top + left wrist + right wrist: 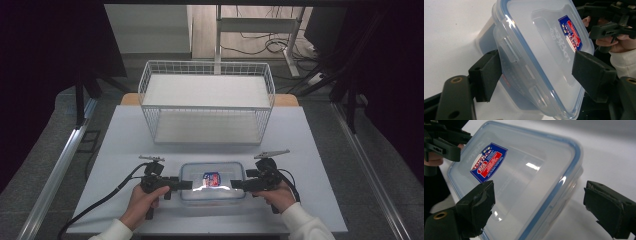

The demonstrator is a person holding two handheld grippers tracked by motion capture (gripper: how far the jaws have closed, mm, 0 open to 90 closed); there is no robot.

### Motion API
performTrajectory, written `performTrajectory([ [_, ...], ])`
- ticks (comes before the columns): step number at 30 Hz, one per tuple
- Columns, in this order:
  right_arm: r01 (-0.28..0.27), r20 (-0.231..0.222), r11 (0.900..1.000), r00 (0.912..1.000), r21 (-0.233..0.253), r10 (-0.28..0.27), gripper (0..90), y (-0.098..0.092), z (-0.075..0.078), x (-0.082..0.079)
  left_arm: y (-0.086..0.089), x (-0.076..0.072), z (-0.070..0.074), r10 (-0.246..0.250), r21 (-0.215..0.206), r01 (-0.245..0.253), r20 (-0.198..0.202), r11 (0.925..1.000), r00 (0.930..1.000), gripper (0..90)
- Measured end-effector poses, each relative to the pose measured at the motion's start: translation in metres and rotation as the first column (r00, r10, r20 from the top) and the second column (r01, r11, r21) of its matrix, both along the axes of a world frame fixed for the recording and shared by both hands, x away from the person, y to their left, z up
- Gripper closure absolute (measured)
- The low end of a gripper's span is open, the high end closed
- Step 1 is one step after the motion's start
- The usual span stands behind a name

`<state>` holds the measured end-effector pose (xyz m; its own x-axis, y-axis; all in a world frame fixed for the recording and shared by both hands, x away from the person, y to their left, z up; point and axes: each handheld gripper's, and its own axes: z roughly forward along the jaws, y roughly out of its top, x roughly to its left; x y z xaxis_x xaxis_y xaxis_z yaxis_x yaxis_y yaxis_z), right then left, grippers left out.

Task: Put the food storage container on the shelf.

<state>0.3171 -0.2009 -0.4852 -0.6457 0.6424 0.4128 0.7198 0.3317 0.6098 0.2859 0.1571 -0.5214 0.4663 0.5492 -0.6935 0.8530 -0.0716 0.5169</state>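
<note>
You have the clear plastic container (212, 181) sitting on the white bench (125, 140) right in front of you, near its front edge, with the white wire basket (206, 100) well apart from it at the back. Your left claw (186, 184) comes at the container's left end and your right claw (236, 185) at its right end, so the two face each other across it; that reads as a two-handed approach, likely because the box is too wide for one claw to carry level. From above, both claws look as if they meet the container's ends, but that view cannot tell you whether anything is gripped. The left gripper view (536, 75) settles it for that side: the jaws stand apart, straddling the container's end, one by its side wall and one over the lid, neither pressing. The right gripper view (536, 212) shows the same: jaws wide apart, one low over the lid, the other off to the side over bare bench. These close views also show the blue seal around the lid (524, 170), the red and blue label (488, 162), and the moulded side latches (509, 50), which the high view blurs. I judge the grasp is not yet made.
</note>
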Motion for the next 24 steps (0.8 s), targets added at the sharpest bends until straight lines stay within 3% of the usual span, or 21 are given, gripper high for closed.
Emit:
performTrajectory([
  [4,0.009,-0.085,0.999,0.9964,0.038,-0.006,10.7,0.001,-0.007,0.003,0.000,-0.001,0.000,0.011,0.010,-0.011,0.007,0.9999,0.9999,27.4],
  [12,0.031,-0.184,0.994,0.9828,0.100,-0.012,19.6,-0.004,-0.013,0.006,0.001,-0.002,0.001,0.017,0.015,-0.017,0.002,0.9998,0.9999,30.1],
  [18,0.065,-0.207,0.991,0.9775,0.115,-0.040,32.2,-0.010,-0.009,0.005,0.001,-0.002,0.003,0.023,0.012,-0.023,0.000,0.9997,0.9997,32.0],
  [21,0.086,-0.236,0.986,0.9705,0.140,-0.051,37.7,-0.016,-0.009,0.004,0.002,-0.004,0.005,0.023,0.013,-0.023,0.005,0.9997,0.9997,34.6],
  [24,0.086,-0.235,0.986,0.9708,0.142,-0.050,39.5,-0.017,-0.007,0.002,0.002,-0.007,0.007,0.025,0.015,-0.025,0.020,0.9996,0.9995,36.2],
])
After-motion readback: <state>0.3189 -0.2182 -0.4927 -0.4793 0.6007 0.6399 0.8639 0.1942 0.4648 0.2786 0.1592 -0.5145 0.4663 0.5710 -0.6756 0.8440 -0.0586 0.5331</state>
